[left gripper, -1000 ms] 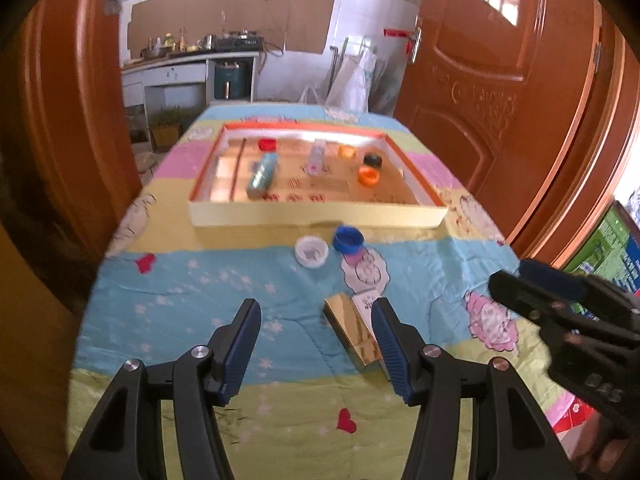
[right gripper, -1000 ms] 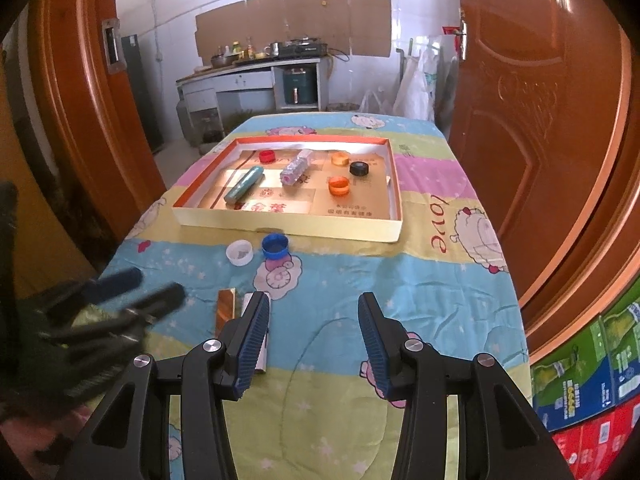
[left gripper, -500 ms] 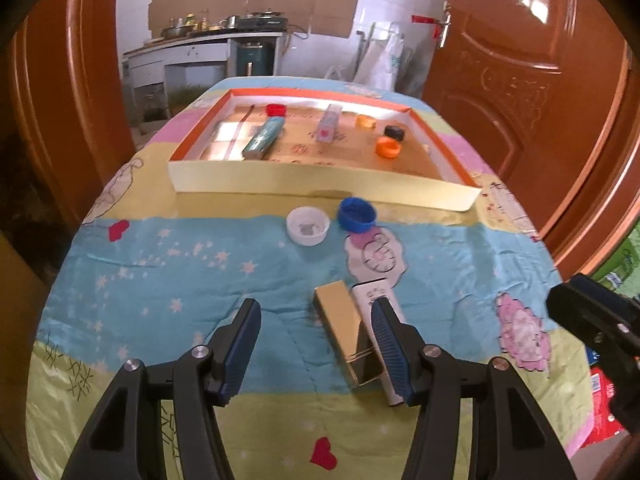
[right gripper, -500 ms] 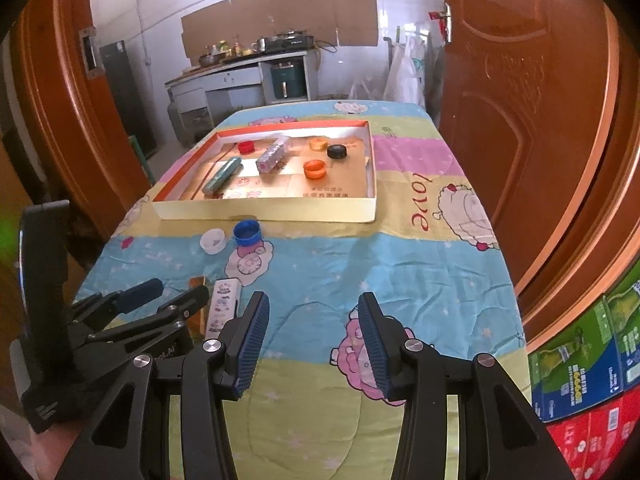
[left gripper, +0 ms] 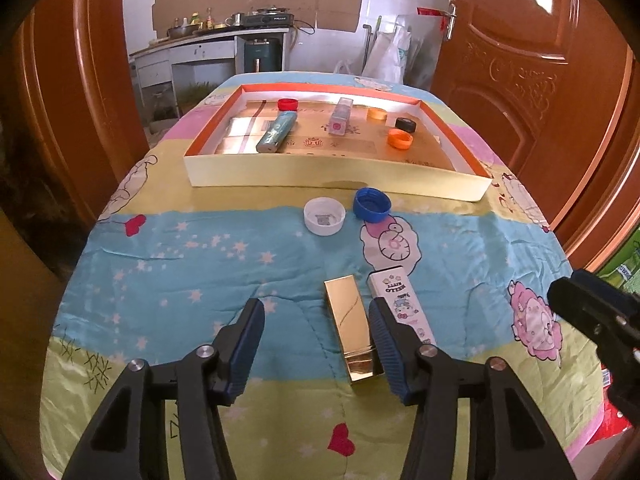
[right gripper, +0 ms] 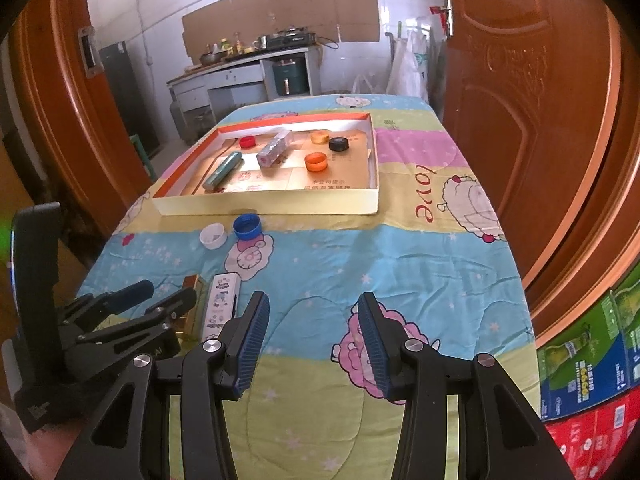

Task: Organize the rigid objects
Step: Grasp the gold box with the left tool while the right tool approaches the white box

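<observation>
The left gripper [left gripper: 316,344] is closing, its jaws still apart. The gold box [left gripper: 352,328] is seen between them, close against the right-hand jaw; contact cannot be told. The white box [left gripper: 402,304] lies just beyond that jaw. The right gripper [right gripper: 314,340] is held apart over bare cloth, nothing between its jaws. Farther off, a white cap [left gripper: 324,216] and blue cap [left gripper: 372,205] lie before the tray [left gripper: 336,172].
</observation>
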The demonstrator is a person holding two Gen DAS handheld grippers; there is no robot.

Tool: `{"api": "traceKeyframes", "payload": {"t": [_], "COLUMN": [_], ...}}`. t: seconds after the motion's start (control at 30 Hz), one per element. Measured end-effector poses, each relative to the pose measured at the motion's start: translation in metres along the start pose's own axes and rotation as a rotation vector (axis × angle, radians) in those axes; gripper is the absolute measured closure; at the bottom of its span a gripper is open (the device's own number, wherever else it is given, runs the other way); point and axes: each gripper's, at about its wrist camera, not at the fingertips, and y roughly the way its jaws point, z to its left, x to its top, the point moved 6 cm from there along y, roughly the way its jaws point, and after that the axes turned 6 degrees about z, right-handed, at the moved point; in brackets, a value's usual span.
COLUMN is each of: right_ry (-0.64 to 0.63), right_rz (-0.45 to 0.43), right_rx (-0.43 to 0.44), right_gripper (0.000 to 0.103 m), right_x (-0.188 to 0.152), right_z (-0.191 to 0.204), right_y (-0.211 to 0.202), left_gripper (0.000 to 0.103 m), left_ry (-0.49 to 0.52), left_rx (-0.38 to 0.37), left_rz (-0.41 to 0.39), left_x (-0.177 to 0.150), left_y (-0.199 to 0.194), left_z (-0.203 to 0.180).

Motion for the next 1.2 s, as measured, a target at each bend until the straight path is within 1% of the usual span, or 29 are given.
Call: {"api": "traceKeyframes", "payload": {"t": [0.2, 0.37, 0.43, 0.47, 0.5, 0.57, 0.6, 0.63, 0.73, 0.87, 0.93, 0.97, 1.03, 1.13, 1.2], "right_ry": [-0.002, 0.012, 0.011, 0.01, 0.01, 0.006, 0.002, -0.003, -0.018, -0.036, -0.049, -0.056, -0.075, -0.095, -0.1], "right_rz": [0.0, 0.007, 0.009, 0.01, 0.012, 0.019, 0.022, 0.025, 0.037, 0.051, 0.063, 0.068, 0.08, 0.099, 0.111], "right_rx": [0.003, 0.001, 0.0, 0.001, 0.003, 0.01, 0.012, 0.014, 0.02, 0.048, 0.068, 0.072, 0.083, 0.093, 0.092], "right_gripper": [0.055, 0.055, 0.055, 0.055, 0.055, 0.055, 0.055, 0.055, 0.055, 0.055, 0.055, 0.055, 0.055, 0.055, 0.055], "right_x": [-0.001, -0.001, -0.002, -0.002, -0.002, -0.003, -0.003, -0.004, -0.006, -0.01, -0.012, -0.013, -0.015, -0.016, -0.015], "right_z": [0.0, -0.006, -0.006, -0.006, -0.005, -0.002, -0.001, 0.002, 0.009, 0.02, 0.029, 0.033, 0.045, 0.06, 0.068], "right_y": [0.0, 0.003, 0.004, 0.004, 0.005, 0.008, 0.009, 0.01, 0.014, 0.02, 0.025, 0.028, 0.033, 0.044, 0.052], "left_gripper": [0.051, 0.053, 0.06, 0.068, 0.072, 0.075, 0.08, 0.083, 0.084, 0.084, 0.084, 0.085, 0.085, 0.085, 0.085], "left_ry": [0.026, 0.024, 0.03, 0.033, 0.036, 0.045, 0.056, 0.069, 0.079, 0.053, 0.05, 0.05, 0.053, 0.042, 0.038], "left_rx": [0.0, 0.026, 0.051, 0.064, 0.067, 0.052, 0.05, 0.043, 0.035, -0.019, -0.032, -0.034, -0.005, -0.02, -0.013], "left_rz": [0.016, 0.021, 0.019, 0.022, 0.025, 0.031, 0.025, 0.021, 0.013, 0.008, 0.004, 0.001, -0.014, -0.032, -0.05], "left_x": [-0.002, -0.005, -0.006, -0.006, -0.006, -0.006, -0.006, -0.006, -0.006, -0.006, -0.005, -0.005, -0.005, -0.002, 0.001], "left_y": [0.005, 0.011, 0.011, 0.012, 0.013, 0.016, 0.015, 0.016, 0.015, 0.01, 0.007, 0.004, -0.001, -0.01, -0.017], "left_z": [-0.011, -0.004, 0.0, 0.001, 0.003, 0.003, 0.002, 0.001, 0.001, 0.008, 0.011, 0.012, 0.017, 0.025, 0.031]}}
